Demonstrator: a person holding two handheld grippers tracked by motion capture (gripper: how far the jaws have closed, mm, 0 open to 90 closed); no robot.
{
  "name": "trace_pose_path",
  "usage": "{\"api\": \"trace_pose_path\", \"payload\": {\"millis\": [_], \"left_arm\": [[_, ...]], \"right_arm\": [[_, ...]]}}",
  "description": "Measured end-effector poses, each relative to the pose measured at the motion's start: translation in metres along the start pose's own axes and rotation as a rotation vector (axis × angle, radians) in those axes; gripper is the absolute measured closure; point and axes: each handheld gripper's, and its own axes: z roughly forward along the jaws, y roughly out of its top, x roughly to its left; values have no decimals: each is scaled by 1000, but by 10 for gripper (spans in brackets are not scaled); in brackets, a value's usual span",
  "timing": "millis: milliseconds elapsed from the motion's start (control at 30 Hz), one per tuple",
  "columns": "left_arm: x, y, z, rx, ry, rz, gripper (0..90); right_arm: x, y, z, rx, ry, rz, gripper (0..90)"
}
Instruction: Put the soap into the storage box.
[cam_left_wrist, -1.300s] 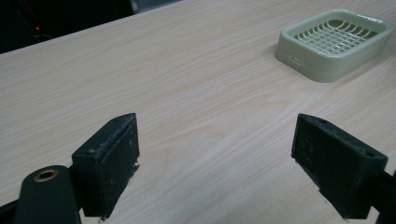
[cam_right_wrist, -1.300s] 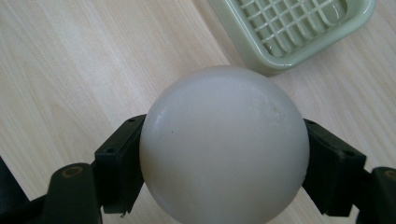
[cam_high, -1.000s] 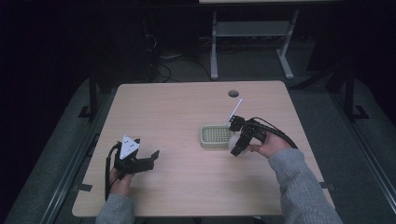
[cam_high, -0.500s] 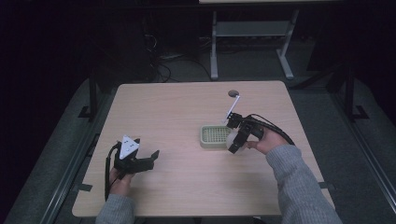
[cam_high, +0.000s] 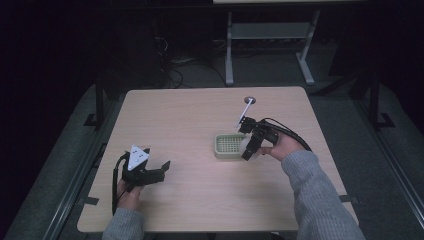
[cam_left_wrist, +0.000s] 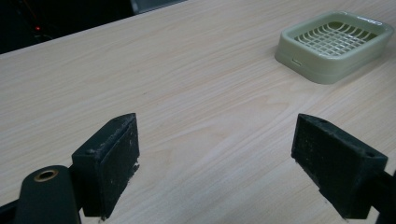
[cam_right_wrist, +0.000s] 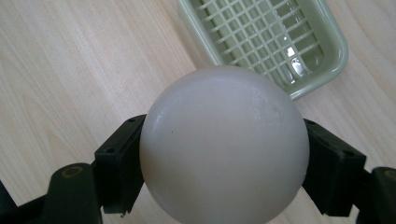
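A pale green tray (cam_high: 224, 145) with a grid floor sits right of the table's middle; it also shows in the left gripper view (cam_left_wrist: 334, 44) and the right gripper view (cam_right_wrist: 280, 42). My right gripper (cam_high: 249, 145) is shut on a white ball (cam_right_wrist: 224, 144), held just above the table at the tray's right end. The ball (cam_high: 246, 145) is mostly hidden by the jaws in the high view. My left gripper (cam_high: 159, 171) rests near the table's front left, open and holding nothing, its pads (cam_left_wrist: 112, 163) wide apart over bare wood.
A light wooden table (cam_high: 190, 115) carries everything. A small dark hole (cam_high: 250, 100) lies near its far edge, with a thin white strip (cam_high: 243, 113) sticking up from the right gripper. Metal stand legs (cam_high: 270, 45) and cables are on the floor behind.
The right gripper with the ball has shifted slightly left and toward the tray's right end. The left gripper has stayed put.
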Motion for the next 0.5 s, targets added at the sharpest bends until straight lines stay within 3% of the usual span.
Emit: {"api": "trace_pose_path", "payload": {"millis": [500], "left_arm": [[0, 0, 0, 3, 1, -1, 148]], "right_arm": [[-4, 15, 0, 5, 9, -6, 234]]}}
